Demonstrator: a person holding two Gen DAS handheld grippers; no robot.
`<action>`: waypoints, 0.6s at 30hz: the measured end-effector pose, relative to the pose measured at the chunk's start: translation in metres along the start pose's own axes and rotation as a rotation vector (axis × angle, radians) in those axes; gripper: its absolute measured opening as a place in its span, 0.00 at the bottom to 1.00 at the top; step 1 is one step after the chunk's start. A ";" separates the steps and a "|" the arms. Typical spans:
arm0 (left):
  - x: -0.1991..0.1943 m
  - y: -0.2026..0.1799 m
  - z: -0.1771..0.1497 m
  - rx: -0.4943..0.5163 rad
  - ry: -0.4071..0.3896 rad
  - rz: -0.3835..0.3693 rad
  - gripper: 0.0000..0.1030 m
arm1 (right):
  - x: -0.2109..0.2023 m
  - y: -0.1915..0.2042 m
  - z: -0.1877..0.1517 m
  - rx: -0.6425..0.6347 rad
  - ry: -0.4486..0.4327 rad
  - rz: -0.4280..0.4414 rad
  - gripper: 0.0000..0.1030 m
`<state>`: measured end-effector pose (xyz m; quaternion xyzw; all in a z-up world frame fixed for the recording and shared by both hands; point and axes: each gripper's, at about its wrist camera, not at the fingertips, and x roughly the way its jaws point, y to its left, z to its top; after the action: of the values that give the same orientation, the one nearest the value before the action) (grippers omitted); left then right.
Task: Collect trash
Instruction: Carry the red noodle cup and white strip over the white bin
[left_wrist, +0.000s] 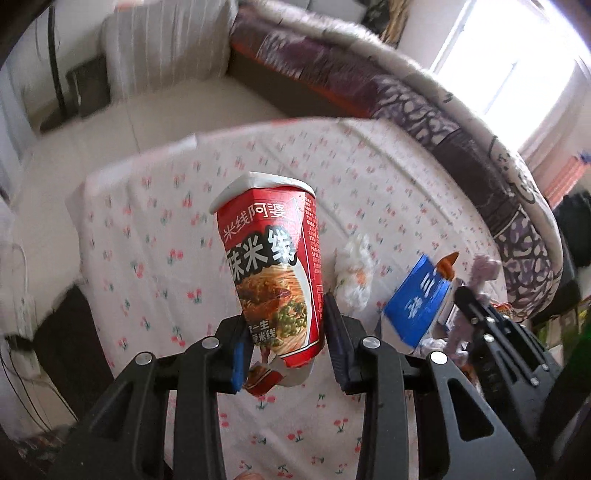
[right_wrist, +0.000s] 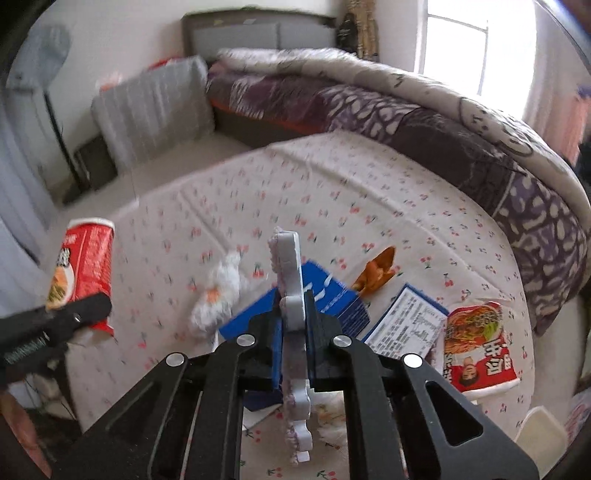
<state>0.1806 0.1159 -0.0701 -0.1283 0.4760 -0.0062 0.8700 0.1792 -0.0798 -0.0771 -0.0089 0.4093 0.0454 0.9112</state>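
My left gripper (left_wrist: 286, 332) is shut on a red noodle cup (left_wrist: 275, 266) and holds it above the cherry-print tablecloth (left_wrist: 166, 229). The cup also shows at the left of the right wrist view (right_wrist: 83, 266). My right gripper (right_wrist: 295, 321) is shut on a flat pale lilac foam piece (right_wrist: 291, 280), held on edge. It shows at the right of the left wrist view (left_wrist: 480, 277). On the cloth lie a crumpled white tissue (right_wrist: 218, 295), a blue carton (right_wrist: 332, 299), an orange wrapper (right_wrist: 376, 269), a white printed box (right_wrist: 410, 325) and a red noodle packet (right_wrist: 476, 343).
A bed with a purple patterned quilt (right_wrist: 406, 110) runs along the far and right side of the table. A grey ribbed cushion (right_wrist: 155, 110) and a standing fan (right_wrist: 51, 48) are at the back left. A white tub (right_wrist: 539, 432) sits at the lower right.
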 end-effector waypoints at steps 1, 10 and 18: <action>-0.005 -0.004 0.001 0.021 -0.030 0.008 0.34 | -0.005 -0.003 0.002 0.019 -0.014 0.004 0.09; -0.032 -0.037 0.001 0.154 -0.196 0.030 0.34 | -0.041 -0.028 0.009 0.157 -0.113 0.057 0.09; -0.036 -0.058 -0.007 0.181 -0.213 0.013 0.34 | -0.061 -0.040 0.003 0.157 -0.166 -0.031 0.09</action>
<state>0.1617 0.0635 -0.0310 -0.0464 0.3794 -0.0299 0.9236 0.1451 -0.1235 -0.0306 0.0599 0.3346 -0.0002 0.9405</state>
